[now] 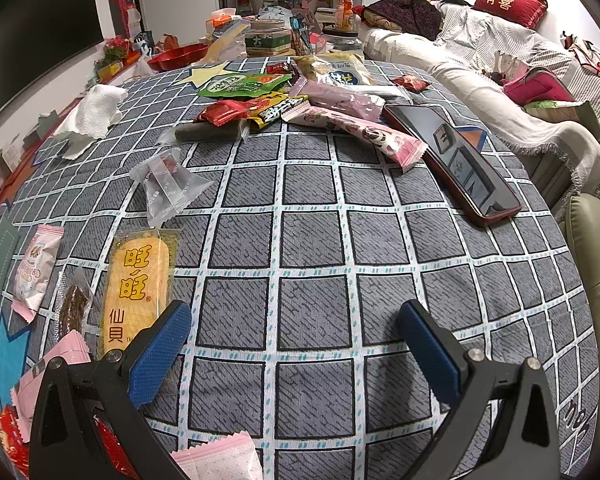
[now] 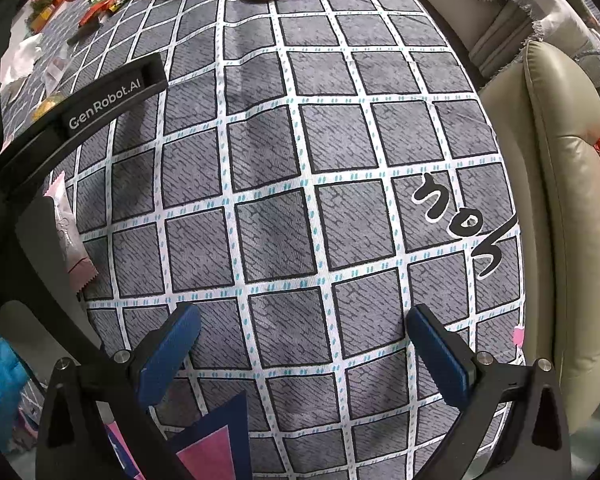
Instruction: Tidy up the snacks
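The left gripper hangs low over the grid-patterned tablecloth with its blue pads spread wide and nothing between them. The right gripper is likewise spread wide and empty above bare cloth near the table's right edge, where a beige leather seat stands just beside the rim.

Between and ahead of both grippers the cloth is open. Along the left edge, close to the left gripper, lie a yellow rice-cracker packet, a brown dried-strip snack in clear wrap, a pink-and-white cookie packet and more pink wrappers at the bottom.

Farther out sits one clear plastic wrapper, then a crumpled paper towel at the left rim. A red-cased phone lies on the right, touching a long pink snack bar.

Beyond them the snack pile holds green, red, yellow and pink packets overlapping. Behind it stand two jars, a red bowl and a drink bottle. A cloth-covered sofa borders the far right.
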The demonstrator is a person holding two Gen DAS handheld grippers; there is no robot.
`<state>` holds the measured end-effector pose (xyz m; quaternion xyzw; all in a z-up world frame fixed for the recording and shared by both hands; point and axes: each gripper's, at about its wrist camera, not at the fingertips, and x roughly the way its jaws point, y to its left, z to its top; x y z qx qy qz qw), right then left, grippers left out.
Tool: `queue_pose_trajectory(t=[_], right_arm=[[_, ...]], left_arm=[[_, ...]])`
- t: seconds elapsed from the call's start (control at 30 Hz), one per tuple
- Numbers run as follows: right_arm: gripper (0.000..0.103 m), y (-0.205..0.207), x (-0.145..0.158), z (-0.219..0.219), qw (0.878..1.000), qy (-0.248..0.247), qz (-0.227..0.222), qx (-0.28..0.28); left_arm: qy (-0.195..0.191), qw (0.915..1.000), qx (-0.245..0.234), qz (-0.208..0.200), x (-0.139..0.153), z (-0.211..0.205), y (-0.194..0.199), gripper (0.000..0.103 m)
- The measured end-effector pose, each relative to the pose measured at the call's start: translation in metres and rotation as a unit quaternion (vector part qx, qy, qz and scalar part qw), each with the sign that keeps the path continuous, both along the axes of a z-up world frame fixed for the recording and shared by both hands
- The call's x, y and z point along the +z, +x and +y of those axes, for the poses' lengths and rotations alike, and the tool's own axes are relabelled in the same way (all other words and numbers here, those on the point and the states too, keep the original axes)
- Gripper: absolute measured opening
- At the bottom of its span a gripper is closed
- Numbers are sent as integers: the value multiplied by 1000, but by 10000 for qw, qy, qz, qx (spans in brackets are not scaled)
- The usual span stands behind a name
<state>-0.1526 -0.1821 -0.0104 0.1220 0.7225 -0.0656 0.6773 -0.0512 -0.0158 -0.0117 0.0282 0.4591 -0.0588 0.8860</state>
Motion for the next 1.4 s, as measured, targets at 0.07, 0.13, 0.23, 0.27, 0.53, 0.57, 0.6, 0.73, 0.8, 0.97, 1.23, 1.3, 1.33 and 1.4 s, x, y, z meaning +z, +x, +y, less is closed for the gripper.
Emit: queue_pose_trajectory(t=[0.07, 0.13, 0.23, 0.27, 0.53, 0.57, 0.6, 0.73, 0.8, 0.97, 1.23, 1.3, 1.33, 1.4], right_arm=[[103, 0, 0, -1, 9999, -40, 113, 11], [103, -1, 0, -2, 9997, 32, 232, 19], [103, 6, -3, -2, 9988, -473, 122, 48], [103, 7, -3, -2, 9985, -535, 64, 54], [103, 9, -2, -2, 9988, -487, -22, 93], [103, 9, -2, -2, 9990, -438, -21, 97], [103, 9, -3, -2, 9993, -372, -29, 101], [103, 8, -4, -3, 9993, -357, 7, 116], [103, 8, -4, -2, 9989, -436, -8, 150], [103, 8, -3, -2, 9984, -510, -67, 219], [103, 9, -3, -1, 9983, -499, -183, 256], [103, 4, -1, 0, 9980, -521, -277, 237], [103, 2, -1, 0, 9981, -510, -249, 241], [103, 3, -1, -1, 9985, -491, -111, 224]], left_arm=[[0, 10000, 0, 0, 0, 0, 1, 103], [1, 10000, 0, 0, 0, 0, -1, 103], [1, 10000, 0, 0, 0, 0, 1, 103], [3, 10000, 0, 0, 0, 0, 1, 103], [140, 9957, -618, 671, 5, -3, 0, 103], [153, 9949, -632, 771, 5, -4, 2, 103], [162, 9945, -637, 812, 5, -5, 1, 103], [227, 9916, -667, 1084, 3, -6, 10, 103], [274, 9890, -698, 1276, 1, -5, 22, 103], [313, 9863, -795, 1412, -1, -5, 26, 103], [236, 9755, -1288, 1768, 19, -2, 12, 103], [245, 9767, -1389, 1618, 35, 4, 7, 103], [279, 9779, -1420, 1511, 44, 9, 5, 103], [343, 9798, -1418, 1367, 57, 24, 5, 103]])
